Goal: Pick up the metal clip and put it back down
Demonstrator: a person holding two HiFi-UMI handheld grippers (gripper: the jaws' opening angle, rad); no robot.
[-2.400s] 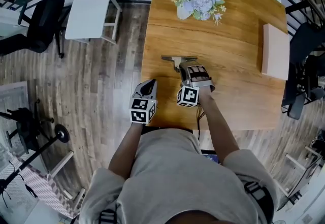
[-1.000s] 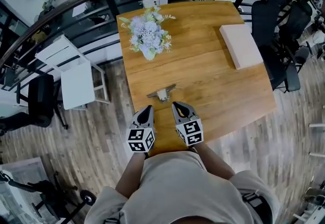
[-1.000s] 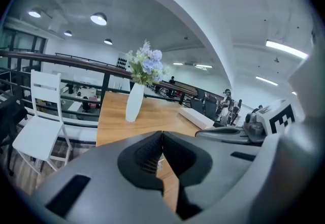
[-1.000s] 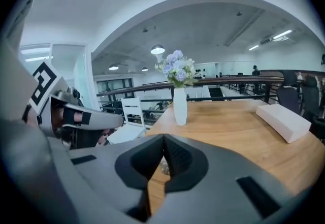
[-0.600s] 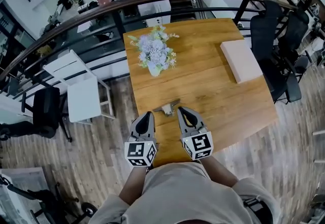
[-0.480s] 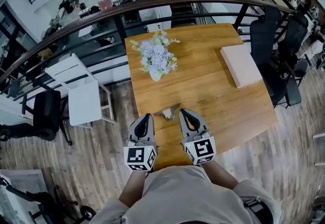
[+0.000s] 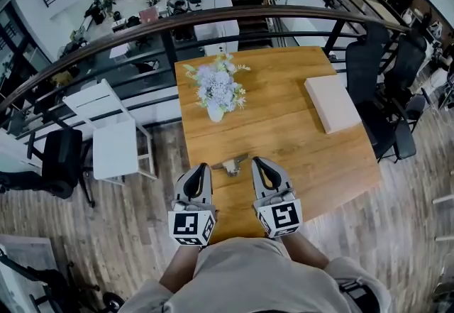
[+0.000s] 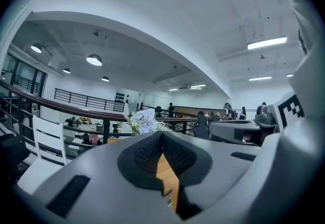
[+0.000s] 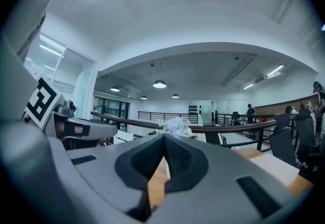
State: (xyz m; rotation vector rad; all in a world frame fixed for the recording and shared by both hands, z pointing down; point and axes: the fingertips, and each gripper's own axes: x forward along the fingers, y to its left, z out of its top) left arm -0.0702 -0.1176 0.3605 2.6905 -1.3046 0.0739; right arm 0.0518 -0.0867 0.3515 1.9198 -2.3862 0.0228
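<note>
The metal clip (image 7: 229,164) lies flat on the wooden table (image 7: 298,141) near its front edge, free of both grippers. My left gripper (image 7: 198,171) is held just to the near left of the clip, and my right gripper (image 7: 259,164) just to its right. Both point away from me, tilted upward. In the left gripper view the left gripper (image 8: 162,136) is shut, its tips meeting with nothing between them. The right gripper (image 9: 164,139) is also shut and empty in the right gripper view. The clip does not show clearly in either gripper view.
A vase of pale flowers (image 7: 216,91) stands at the table's far left. A flat pale box (image 7: 331,102) lies at the far right. A dark railing (image 7: 142,24) runs behind the table. A white chair (image 7: 113,141) stands left, and office chairs (image 7: 397,70) right.
The right gripper, earlier down at the clip, has come off it and drawn back beside the left one. The clip stays on the table. The head view has tipped upward.
</note>
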